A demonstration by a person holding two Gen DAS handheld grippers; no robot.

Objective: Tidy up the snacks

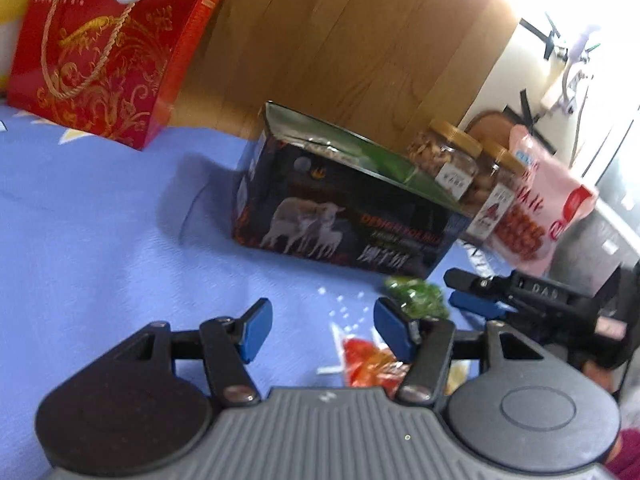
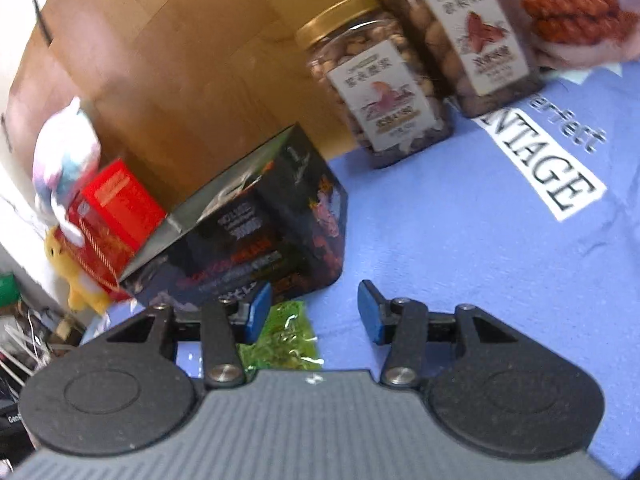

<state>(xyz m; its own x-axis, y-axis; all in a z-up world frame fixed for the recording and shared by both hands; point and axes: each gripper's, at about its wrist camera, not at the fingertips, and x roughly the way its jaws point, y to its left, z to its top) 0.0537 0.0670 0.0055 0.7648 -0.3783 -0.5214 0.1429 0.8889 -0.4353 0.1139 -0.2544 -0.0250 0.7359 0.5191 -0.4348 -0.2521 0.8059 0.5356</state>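
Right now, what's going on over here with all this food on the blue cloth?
A person is tidying snacks with two handheld grippers. The left gripper and right gripper are both open and hold nothing, hovering by a small green packet in front of the black box. Two gold-lidded jars and a pink bag stand behind.

Red gift bag (image 1: 100, 52) cropped at top, pink pouch (image 2: 580, 12) cut off (perhaps twists), box lettering (image 1: 384, 256) blurred

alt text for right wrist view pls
The open right claw hovers empty over a blue cloth, a green snack packet just below it. Beyond stand a dark box and two gold-lidded nut jars.
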